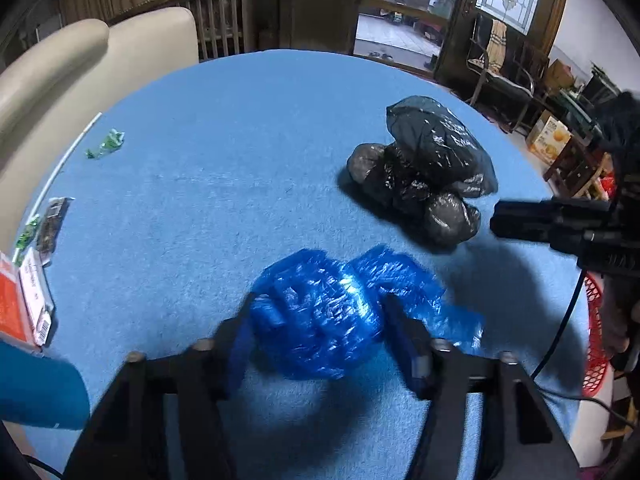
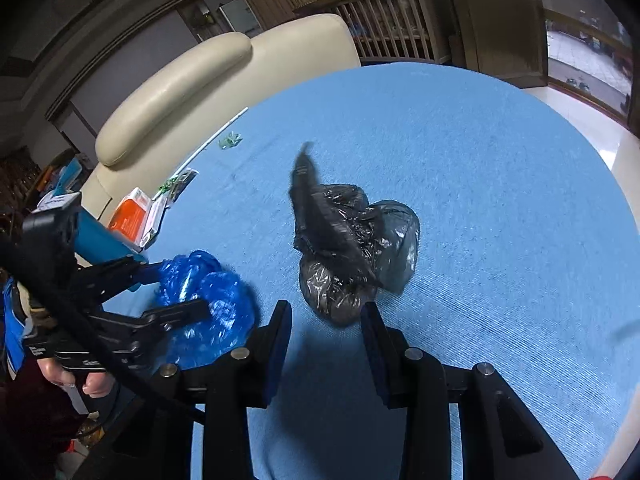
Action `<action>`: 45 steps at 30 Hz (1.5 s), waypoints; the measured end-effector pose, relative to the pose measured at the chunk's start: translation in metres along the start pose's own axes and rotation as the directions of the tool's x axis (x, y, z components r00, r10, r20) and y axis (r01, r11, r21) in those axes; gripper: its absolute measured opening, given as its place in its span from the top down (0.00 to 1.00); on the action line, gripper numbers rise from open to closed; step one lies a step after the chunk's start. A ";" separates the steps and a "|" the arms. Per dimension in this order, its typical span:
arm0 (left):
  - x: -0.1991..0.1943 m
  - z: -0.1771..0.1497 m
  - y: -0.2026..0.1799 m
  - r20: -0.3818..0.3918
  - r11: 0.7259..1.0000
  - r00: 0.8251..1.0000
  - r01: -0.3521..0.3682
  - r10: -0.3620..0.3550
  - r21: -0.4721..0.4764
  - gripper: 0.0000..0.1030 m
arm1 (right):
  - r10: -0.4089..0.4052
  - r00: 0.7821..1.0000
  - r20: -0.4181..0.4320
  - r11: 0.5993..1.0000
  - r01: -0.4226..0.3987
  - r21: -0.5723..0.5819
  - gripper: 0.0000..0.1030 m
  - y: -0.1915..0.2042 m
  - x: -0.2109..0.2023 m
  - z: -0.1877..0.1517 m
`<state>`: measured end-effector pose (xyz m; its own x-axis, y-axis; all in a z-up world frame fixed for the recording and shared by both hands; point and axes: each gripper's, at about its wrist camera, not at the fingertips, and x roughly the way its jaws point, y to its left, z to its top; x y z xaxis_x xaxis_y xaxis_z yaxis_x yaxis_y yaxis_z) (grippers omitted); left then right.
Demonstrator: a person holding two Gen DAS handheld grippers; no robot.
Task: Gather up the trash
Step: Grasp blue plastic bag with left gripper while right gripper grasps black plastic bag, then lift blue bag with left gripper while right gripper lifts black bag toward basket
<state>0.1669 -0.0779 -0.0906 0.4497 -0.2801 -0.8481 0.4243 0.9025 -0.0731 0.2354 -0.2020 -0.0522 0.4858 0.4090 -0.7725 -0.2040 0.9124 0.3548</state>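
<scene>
A crumpled blue plastic bag (image 1: pixel 316 320) lies on the blue-covered table (image 1: pixel 240 120), and my left gripper (image 1: pixel 316 304) is shut on it, one pad against each side. The right wrist view shows the same grip, left gripper (image 2: pixel 184 290) on the blue bag (image 2: pixel 216 304). A lumpy black plastic bag (image 1: pixel 424 168) sits further back with a flap standing up. My right gripper (image 2: pixel 326 312) has its jaws drawn close, tips at the near lobe of the black bag (image 2: pixel 360 248). From the left wrist its tip (image 1: pixel 494 220) sits at the bag's edge. Whether it pinches any plastic is unclear.
Along the table's left edge lie a green wrapper (image 1: pixel 106 148), a white stick (image 1: pixel 64 164), a dark packet (image 1: pixel 52 228), a white labelled pack (image 1: pixel 36 300) and an orange box (image 1: pixel 10 304). A cream sofa (image 2: pixel 200 80) stands behind them. A red basket (image 1: pixel 596 340) is at the right.
</scene>
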 end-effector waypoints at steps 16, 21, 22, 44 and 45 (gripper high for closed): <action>-0.050 -0.028 -0.008 0.046 0.983 0.990 -0.125 0.132 -0.138 0.48 | -0.099 0.993 -0.056 0.995 0.098 -0.019 0.50 0.019 0.071 0.047; -0.073 -0.039 -0.009 0.050 0.974 0.986 -0.151 0.162 -0.167 0.48 | -0.111 0.994 -0.018 0.993 0.112 0.024 0.58 0.023 0.070 0.032; -0.076 -0.041 -0.009 0.053 0.973 0.984 -0.157 0.168 -0.169 0.48 | -0.106 0.994 -0.008 0.994 0.106 0.026 0.58 0.025 0.065 0.028; -0.143 -0.067 -0.090 0.187 0.965 0.948 -0.240 0.257 -0.107 0.48 | -0.019 0.985 0.169 1.000 0.019 0.001 0.57 0.080 -0.115 -0.100; -0.146 -0.068 -0.093 0.195 0.964 0.946 -0.245 0.261 -0.101 0.48 | -0.015 0.985 0.175 1.000 0.016 0.000 0.57 0.082 -0.120 -0.103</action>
<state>0.0079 -0.0990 0.0046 0.6891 -0.0935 -0.7186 0.2195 0.9720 0.0840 0.0727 -0.1744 0.0155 0.6298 0.3861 -0.6740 -0.1961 0.9186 0.3430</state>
